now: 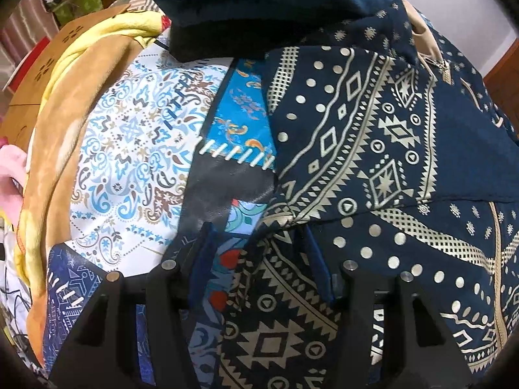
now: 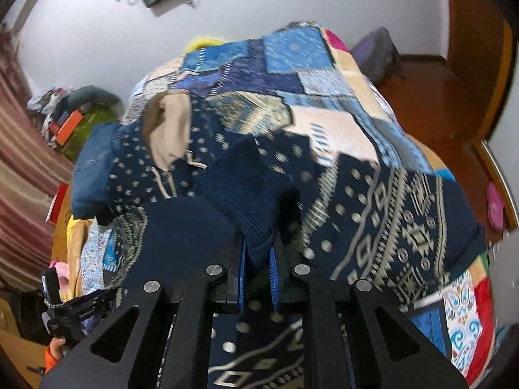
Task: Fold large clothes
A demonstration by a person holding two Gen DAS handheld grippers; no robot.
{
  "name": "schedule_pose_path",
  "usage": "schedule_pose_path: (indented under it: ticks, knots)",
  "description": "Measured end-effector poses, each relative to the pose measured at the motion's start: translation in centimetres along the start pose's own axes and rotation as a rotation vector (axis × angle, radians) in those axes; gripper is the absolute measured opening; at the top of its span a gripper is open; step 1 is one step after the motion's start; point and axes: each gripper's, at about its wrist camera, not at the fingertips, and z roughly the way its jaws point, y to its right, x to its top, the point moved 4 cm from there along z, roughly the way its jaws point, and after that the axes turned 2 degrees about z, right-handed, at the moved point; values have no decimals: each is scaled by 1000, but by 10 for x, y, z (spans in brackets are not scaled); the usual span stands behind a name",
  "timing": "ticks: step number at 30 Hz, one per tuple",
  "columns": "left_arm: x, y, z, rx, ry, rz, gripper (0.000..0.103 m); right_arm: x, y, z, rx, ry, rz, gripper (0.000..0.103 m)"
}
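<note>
1. Navy patterned garment (image 1: 373, 149) lies spread on the patchwork bedspread (image 2: 292, 64); ribbed cuff (image 2: 249, 194) is pinched in the right gripper (image 2: 258, 259), jaws nearly closed on it.
2. Left gripper (image 1: 256, 259) stands half open over a garment edge; pads not pressing.
3. Risk: thin pinch may slip, dropping the fold askew.
4. Bed edge near on the right; folded jeans (image 2: 90, 162) crowd the left.

No readable text, labels or signs.
</note>
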Motion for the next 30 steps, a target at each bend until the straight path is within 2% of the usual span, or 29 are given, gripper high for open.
schedule_pose_path:
  ticks: [3, 7, 11, 17, 21, 23, 25, 27, 30]
  knots:
    - [4, -10, 3, 18, 5, -10, 54, -6, 10, 2, 1, -20, 39, 12]
    - [9, -22, 5, 16, 3, -42, 54, -12, 16, -3, -57, -22, 31, 16]
    - [11, -19, -9, 42, 31, -2, 54, -17, 21, -13, -82, -3, 10, 16]
    - [26, 2, -49, 18, 129, 79, 54, -16, 29, -35, -109, 49, 5, 17]
    - [42, 22, -80, -1, 206, 116, 54, -5, 31, -57, -143, 124, -24, 18]
    - [48, 42, -92, -13, 240, 132, 54, 3, 34, -73, -153, 167, -36, 24]
    - [56, 57, -104, -24, 274, 148, 54, 9, 36, -88, -160, 211, -35, 45]
    - [63, 74, -116, -52, 304, 169, 54, 13, 41, -102, -172, 259, -31, 52]
    - [72, 95, -129, -83, 339, 203, 54, 16, 52, -117, -194, 296, -18, 53]
